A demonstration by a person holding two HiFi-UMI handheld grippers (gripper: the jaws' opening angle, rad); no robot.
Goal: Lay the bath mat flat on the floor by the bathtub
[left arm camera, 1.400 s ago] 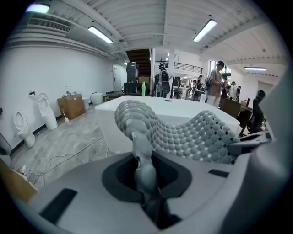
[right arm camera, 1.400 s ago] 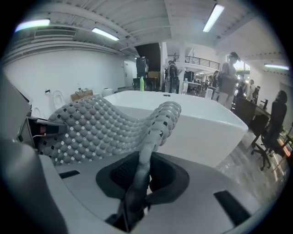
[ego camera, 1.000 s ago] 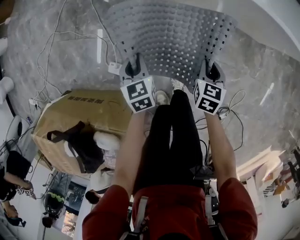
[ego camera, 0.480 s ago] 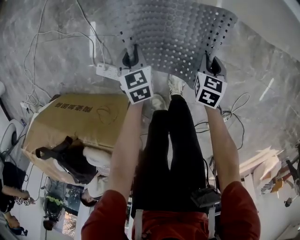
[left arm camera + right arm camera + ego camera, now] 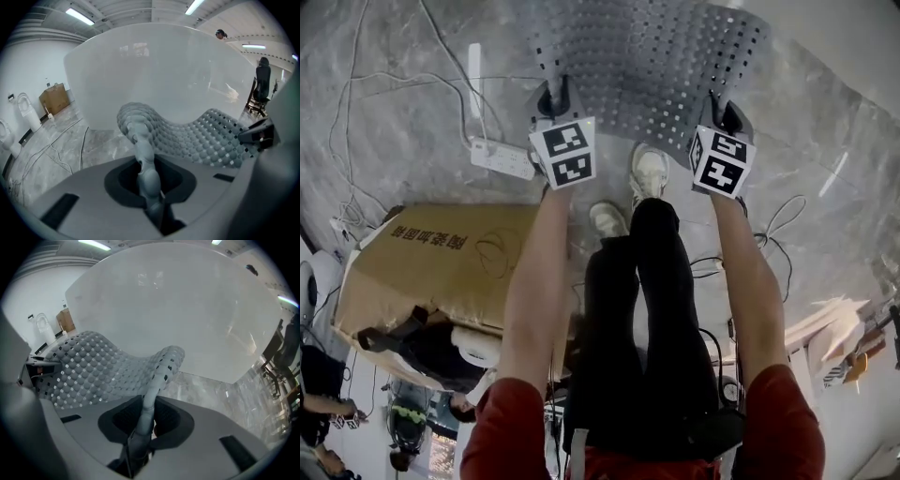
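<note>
The grey bath mat (image 5: 647, 66), studded and full of small holes, hangs above the marble floor in front of the white bathtub (image 5: 848, 42). My left gripper (image 5: 554, 99) is shut on the mat's near left edge. My right gripper (image 5: 727, 116) is shut on its near right edge. In the left gripper view the mat's edge (image 5: 144, 154) is pinched between the jaws, and the sheet sags to the right toward the tub wall (image 5: 164, 70). In the right gripper view the edge (image 5: 147, 411) is pinched the same way, and the mat (image 5: 93, 366) spreads to the left.
A white power strip (image 5: 501, 157) with trailing cables lies on the floor left of my left gripper. A large cardboard box (image 5: 441, 262) stands at the near left. The person's shoes (image 5: 649, 171) are just below the mat. More cables (image 5: 773, 225) lie at the right.
Both grippers have carried the mat forward toward the tub, and the person has stepped after it. The box and power strip have slid left in the head view. Both grips are unchanged.
</note>
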